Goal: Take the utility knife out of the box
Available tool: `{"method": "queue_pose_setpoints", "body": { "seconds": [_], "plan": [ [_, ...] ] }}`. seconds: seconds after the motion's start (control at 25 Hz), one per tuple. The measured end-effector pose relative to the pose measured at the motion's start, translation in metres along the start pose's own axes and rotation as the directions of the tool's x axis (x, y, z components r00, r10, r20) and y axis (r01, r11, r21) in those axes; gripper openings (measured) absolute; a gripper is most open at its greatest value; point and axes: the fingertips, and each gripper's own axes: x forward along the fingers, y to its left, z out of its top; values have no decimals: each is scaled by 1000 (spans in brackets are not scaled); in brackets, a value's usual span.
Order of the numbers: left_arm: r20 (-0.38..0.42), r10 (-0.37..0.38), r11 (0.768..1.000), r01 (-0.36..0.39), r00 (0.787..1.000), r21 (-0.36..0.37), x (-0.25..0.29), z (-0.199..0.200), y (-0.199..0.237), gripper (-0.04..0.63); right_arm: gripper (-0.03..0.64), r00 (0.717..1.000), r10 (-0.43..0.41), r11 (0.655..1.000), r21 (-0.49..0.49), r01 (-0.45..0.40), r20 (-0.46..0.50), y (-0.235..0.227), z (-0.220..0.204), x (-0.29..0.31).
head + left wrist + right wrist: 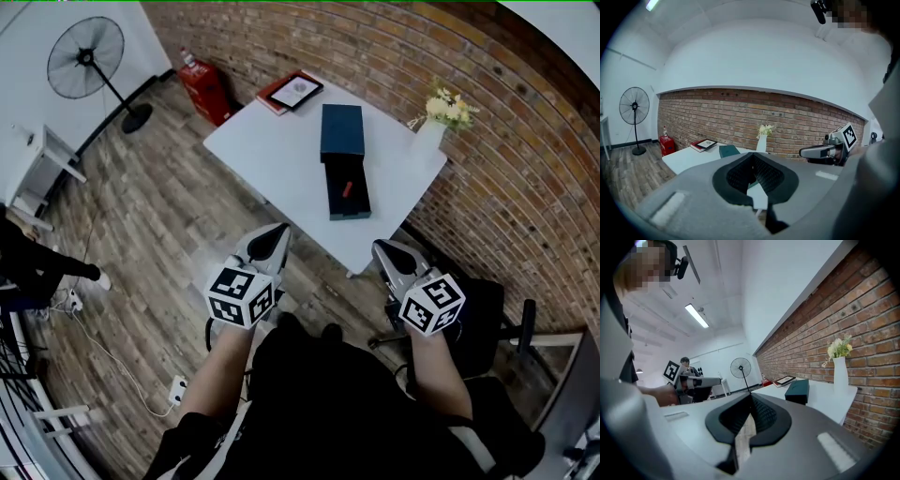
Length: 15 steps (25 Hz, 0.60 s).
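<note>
Your left gripper (pixel 278 232) and right gripper (pixel 384 249) both have their jaws closed on nothing and are held short of the table (pixel 272 150). The red knife (pixel 347 188) lies in the open tray of the box (pixel 357 206), near the table's middle.

1. The table (pixel 272 150) had a smooth, matt white top.
2. The box (pixel 341 131) looked like matt dark card.
3. The wall (pixel 525 178) on the right was rough brick.
4. The floor (pixel 141 234) was worn wood plank.
5. The left gripper (pixel 279 231) and right gripper (pixel 381 247) had matt grey shells, and their pads (pixel 764 173) were black and ribbed.
</note>
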Motion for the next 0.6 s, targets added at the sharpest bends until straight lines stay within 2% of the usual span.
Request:
{"method": "queue_pose_setpoints", "body": {
  "seconds": [0.28, 0.48, 0.6],
  "plan": [
    [-1, -75, 997, 75, 997, 18, 39, 11, 25, 8, 2, 998, -68, 998, 8, 68, -8, -22, 3, 28],
    [2, -153, 988, 153, 988, 29, 80, 24, 75, 8, 2, 987, -159, 987, 17, 159, -3, -44, 11, 75],
    [-11, -224, 974, 224, 974, 38, 110, 34, 109, 8, 2, 972, -233, 972, 33, 233, -5, -56, 17, 108]
  ]
}}
